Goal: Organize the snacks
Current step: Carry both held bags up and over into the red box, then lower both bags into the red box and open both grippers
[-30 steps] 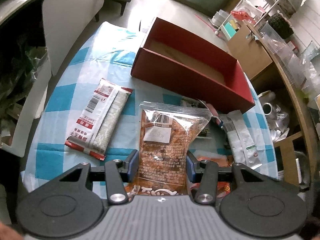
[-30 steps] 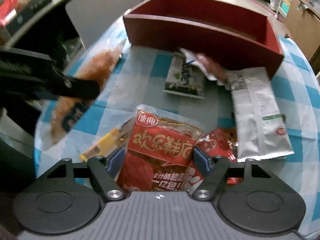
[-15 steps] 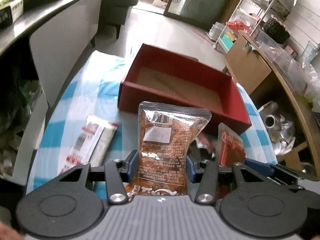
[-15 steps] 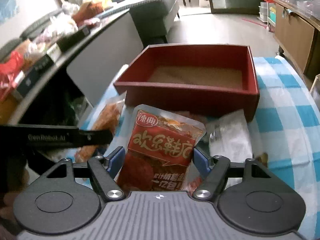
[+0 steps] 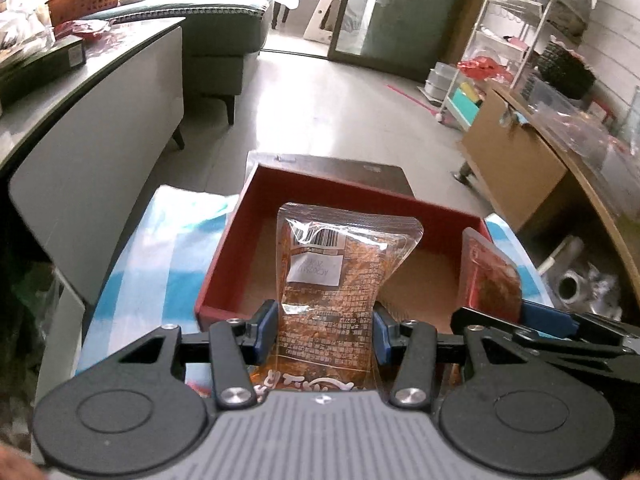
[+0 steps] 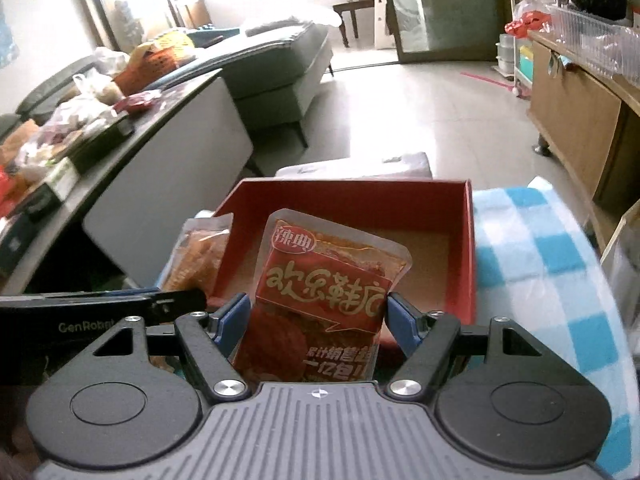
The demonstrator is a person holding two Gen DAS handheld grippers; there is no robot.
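Note:
My left gripper (image 5: 324, 330) is shut on a clear orange snack packet (image 5: 336, 280) with a barcode, held over the near edge of the red box (image 5: 224, 264). My right gripper (image 6: 316, 320) is shut on a red snack packet (image 6: 324, 300) with gold lettering, also held over the red box (image 6: 466, 248). The box's brown floor looks bare. The red packet and right gripper show at the right of the left wrist view (image 5: 490, 276). The orange packet shows at the left of the right wrist view (image 6: 200, 252).
The box sits on a blue-and-white checked tablecloth (image 6: 536, 248). A grey cabinet (image 5: 100, 152) with clutter stands to the left. A wooden cabinet (image 5: 516, 160) stands to the right. A sofa (image 6: 276, 68) and tiled floor lie beyond the table.
Both grippers have lifted their packets off the table and carried them forward to the red box. The other snacks on the cloth have dropped out of view.

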